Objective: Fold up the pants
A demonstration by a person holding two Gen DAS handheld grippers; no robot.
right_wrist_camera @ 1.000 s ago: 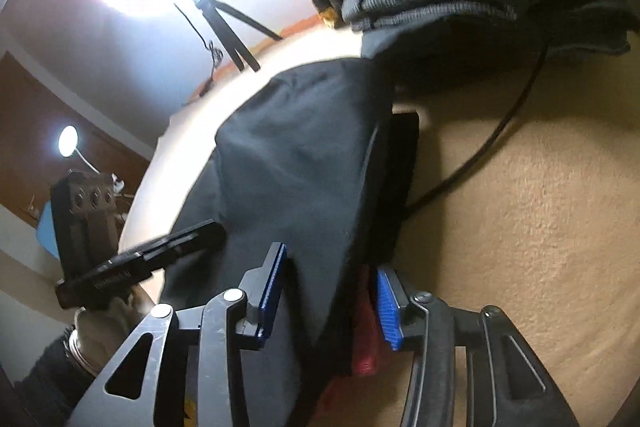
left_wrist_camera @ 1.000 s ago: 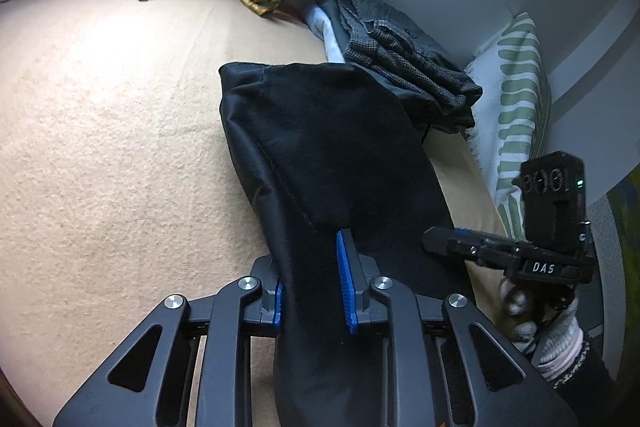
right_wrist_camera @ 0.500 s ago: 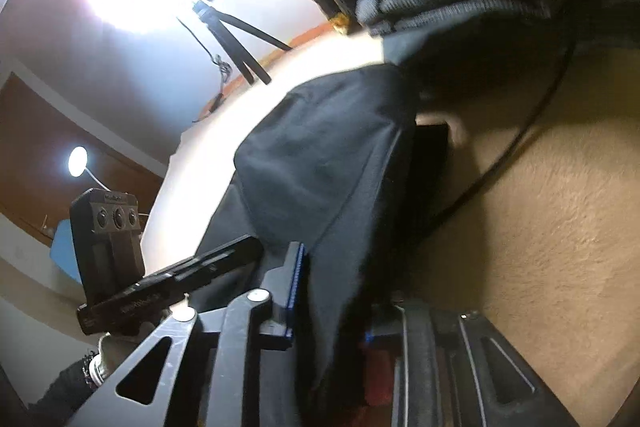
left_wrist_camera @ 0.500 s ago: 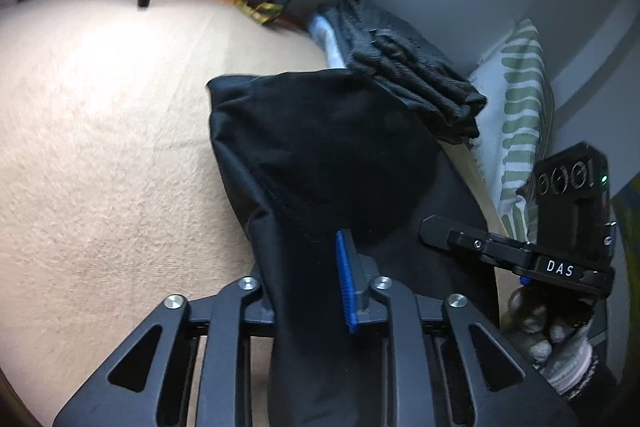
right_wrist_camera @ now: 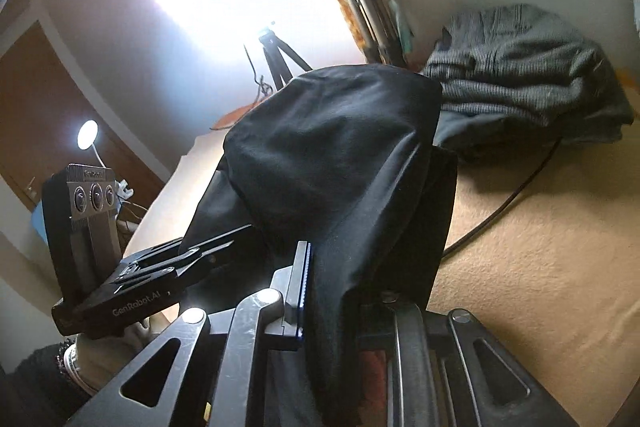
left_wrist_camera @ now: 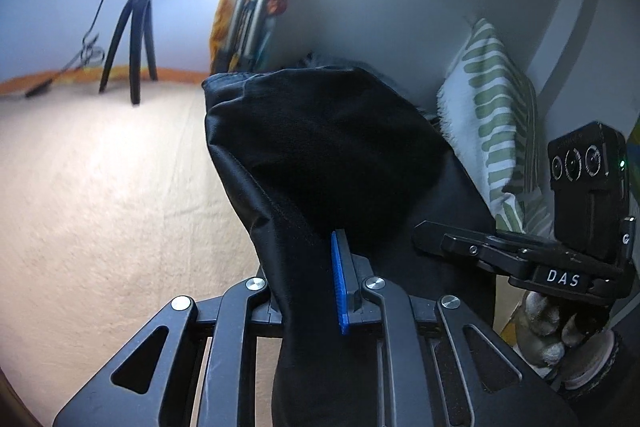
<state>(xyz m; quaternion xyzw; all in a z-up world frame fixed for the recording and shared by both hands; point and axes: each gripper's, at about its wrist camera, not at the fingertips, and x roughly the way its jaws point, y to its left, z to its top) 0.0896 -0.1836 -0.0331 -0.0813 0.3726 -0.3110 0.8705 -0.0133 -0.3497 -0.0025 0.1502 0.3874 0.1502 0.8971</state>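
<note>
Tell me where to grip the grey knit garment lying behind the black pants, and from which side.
Grip the grey knit garment at its stacked folded edge, the ribbed layers that face the black pants. Come in low from the pants side, roughly level with the bed. That edge is exposed and thick enough to pinch; the wall blocks its far side.

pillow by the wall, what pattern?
White with green leaf-like stripes on the pillow; clearest in left wrist view.

Both grippers are matte black linkage frames with silver pivot screws and ribbed blue pads. The right gripper says DAS in white, the left gripper GenRobot.AI. Each carries a three-lens camera block.
</note>
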